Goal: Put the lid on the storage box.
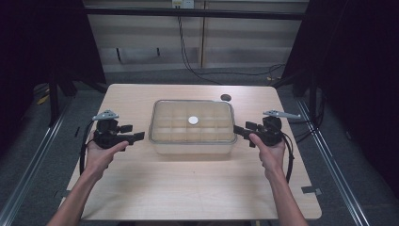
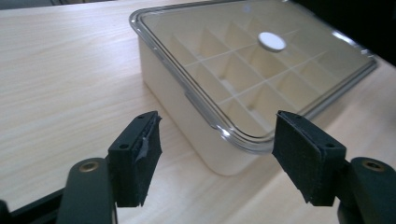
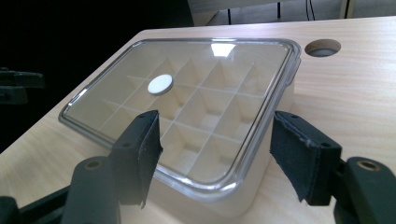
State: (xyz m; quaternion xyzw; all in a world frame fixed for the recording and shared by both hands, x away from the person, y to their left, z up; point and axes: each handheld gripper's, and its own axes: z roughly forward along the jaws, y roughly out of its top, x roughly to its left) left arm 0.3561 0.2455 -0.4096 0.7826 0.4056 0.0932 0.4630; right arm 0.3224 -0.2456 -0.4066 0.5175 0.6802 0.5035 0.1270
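I have the cream, grid-divided plastic box with its clear lid (image 1: 193, 123) mid-table between the left gripper (image 1: 137, 136) and right gripper (image 1: 239, 130), both with jaws wide and empty (pads off the rim), probably so each can take an end.

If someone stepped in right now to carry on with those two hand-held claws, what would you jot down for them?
Left gripper: open, holding nothing, beside the left end of the cream plastic compartment box.
Right gripper: open, holding nothing, at the box's right end.
The box sits mid-table on the pale wooden table, its clear flat lid still on, with a small white round disc at the lid's centre.
Done: both grippers brought up to the box ends.
Left: probably grip and lift the lid; nothing is grasped yet.
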